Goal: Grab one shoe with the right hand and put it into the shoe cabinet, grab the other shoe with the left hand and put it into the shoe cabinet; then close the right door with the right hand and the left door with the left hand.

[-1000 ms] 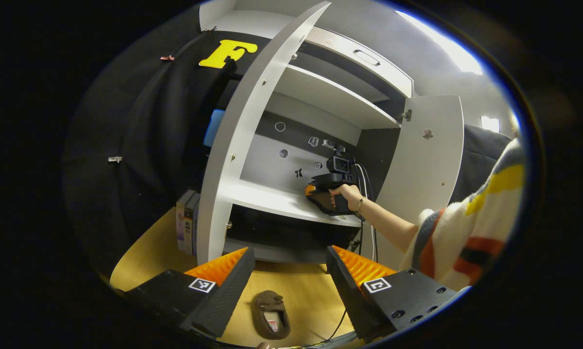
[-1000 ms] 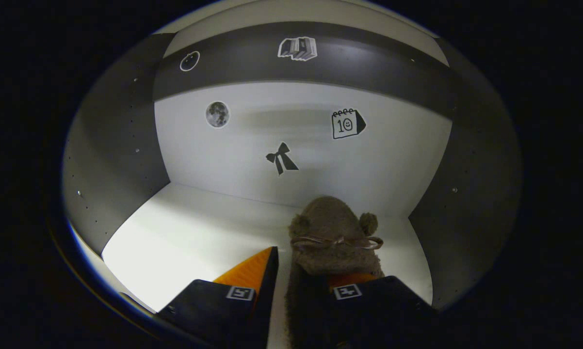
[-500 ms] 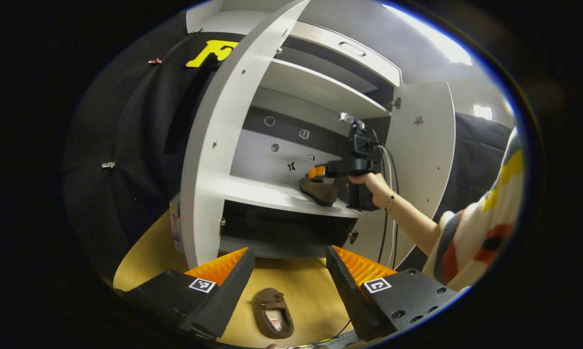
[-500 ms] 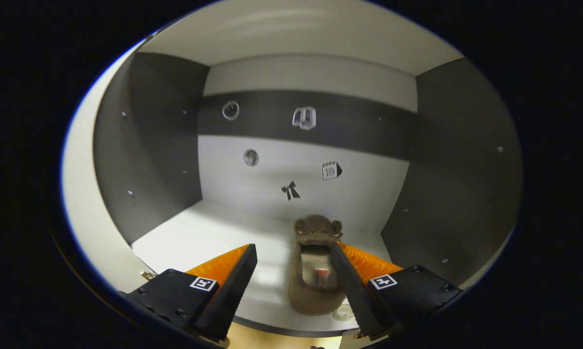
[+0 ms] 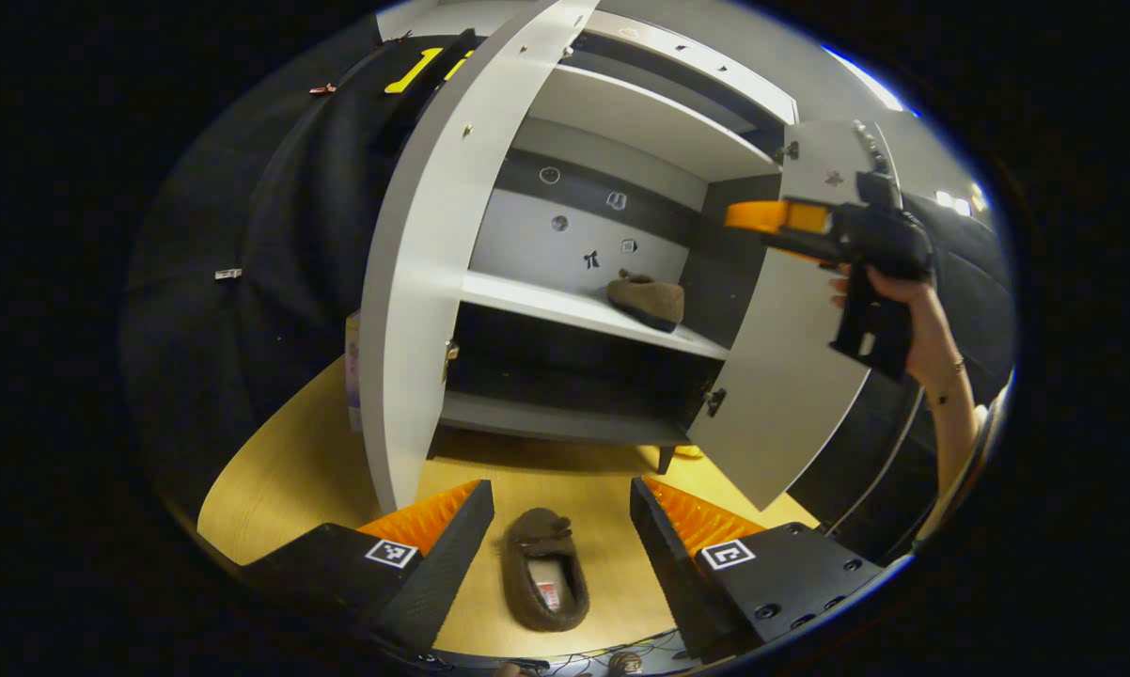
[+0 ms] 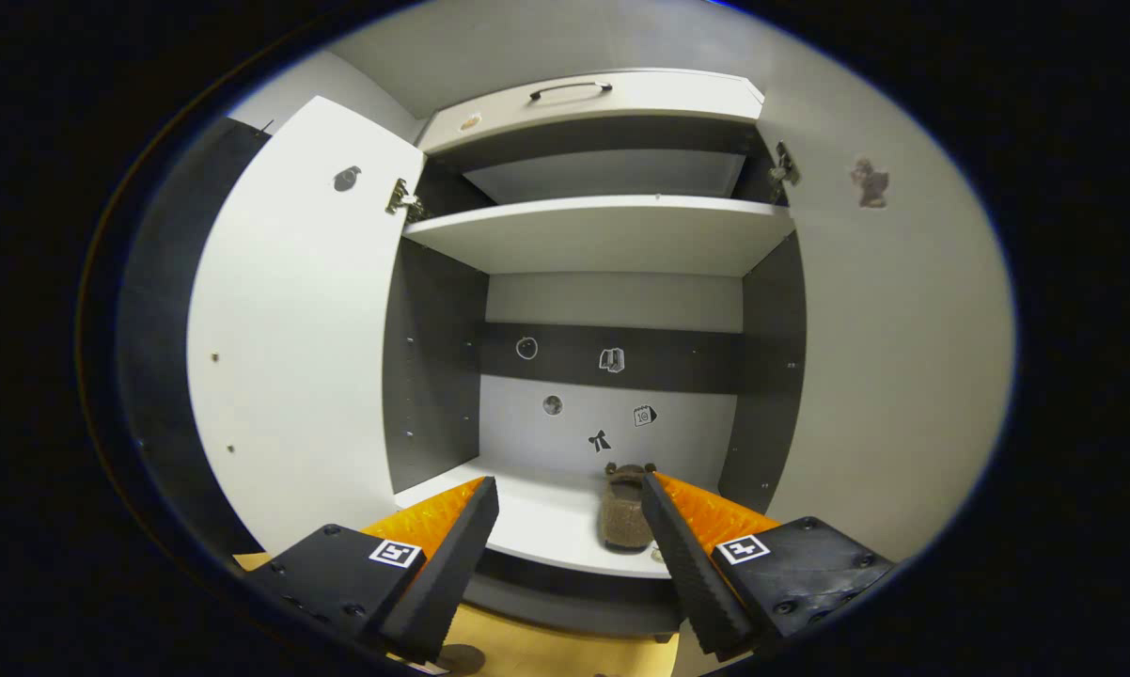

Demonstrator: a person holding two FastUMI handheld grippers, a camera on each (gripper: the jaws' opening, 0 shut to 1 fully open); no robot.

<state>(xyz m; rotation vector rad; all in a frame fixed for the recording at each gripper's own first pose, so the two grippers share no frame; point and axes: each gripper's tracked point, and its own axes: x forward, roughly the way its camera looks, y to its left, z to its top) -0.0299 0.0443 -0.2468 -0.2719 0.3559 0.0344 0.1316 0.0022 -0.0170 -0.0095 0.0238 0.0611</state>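
In the left gripper view, the left gripper (image 5: pixel 556 527) sits at the bottom of the frame with its two fingers spread wide and nothing between them. Below the gap, at lower centre, a brown slipper (image 5: pixel 544 583) lies on the yellow wooden floor (image 5: pixel 283 470), toe pointing away towards the cabinet, apart from both fingers.

The shoe cabinet (image 5: pixel 621 122) fills the middle of that view with both doors swung open. The left door (image 5: pixel 424 282) runs as a tall pale panel from the top centre down to the lower left of centre; the right door (image 5: pixel 791 376) hangs open at the right of centre. On the pale middle shelf (image 5: pixel 546 306), towards its right end, rests the other slipper (image 5: pixel 648 301), close to the dark right wall of the compartment.

At the upper right of the same view, a hand (image 5: pixel 889 291) grips the pistol-like handle of the right gripper (image 5: pixel 762 216), the forearm rising from the lower right edge. The gripper is held level, in front of the right door, pointing left towards the cabinet and well above the shelved slipper.

In the right gripper view, that gripper (image 6: pixel 570 527) shows its fingers wide apart at the bottom, holding nothing. Between them, farther off, the shelved slipper (image 6: pixel 624 508) lies lengthwise on the shelf (image 6: pixel 537 517), just below small stickers (image 6: pixel 600 440) on the back wall. The left door (image 6: pixel 292 329) stands at the left of the frame, the right door (image 6: pixel 885 376) at the right.
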